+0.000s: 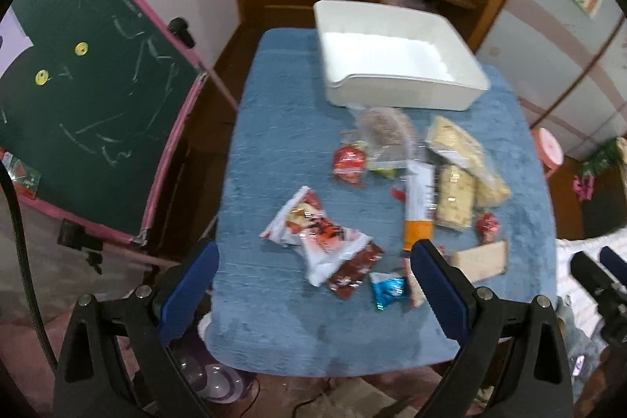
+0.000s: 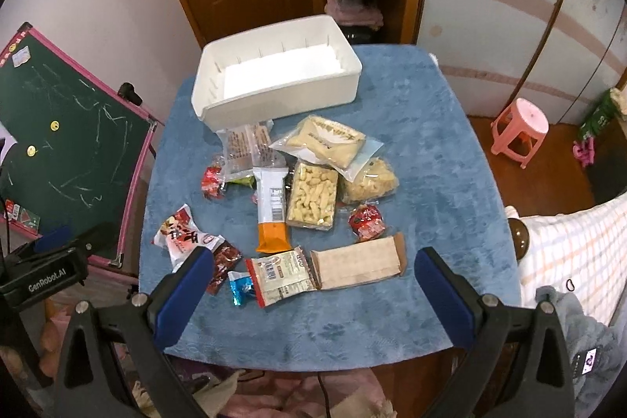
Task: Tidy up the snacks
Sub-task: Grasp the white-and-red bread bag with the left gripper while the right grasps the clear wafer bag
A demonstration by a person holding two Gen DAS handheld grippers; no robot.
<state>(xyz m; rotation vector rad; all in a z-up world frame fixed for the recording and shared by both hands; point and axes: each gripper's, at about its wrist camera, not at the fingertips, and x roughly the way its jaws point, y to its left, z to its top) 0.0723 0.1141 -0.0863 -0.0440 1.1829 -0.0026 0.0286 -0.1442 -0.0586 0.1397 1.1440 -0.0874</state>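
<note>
We see both grippers — left gripper [image 1: 315, 285], right gripper [image 2: 315, 294] — with jaws wide apart, holding nothing. The snacks [image 2: 298, 183] lie scattered on the blue tablecloth [image 2: 431, 143], just beside the empty white bin [image 2: 274, 102].

A counter [image 2: 431, 151] draped in blue plush cloth carries an empty white rectangular plastic bin [image 2: 274, 85] at its far side, with loose wrapped snack packets [image 2: 313, 190] scattered on the cloth just before the bin.

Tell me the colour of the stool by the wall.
Pink; the stool shows best in the right wrist view.
</note>
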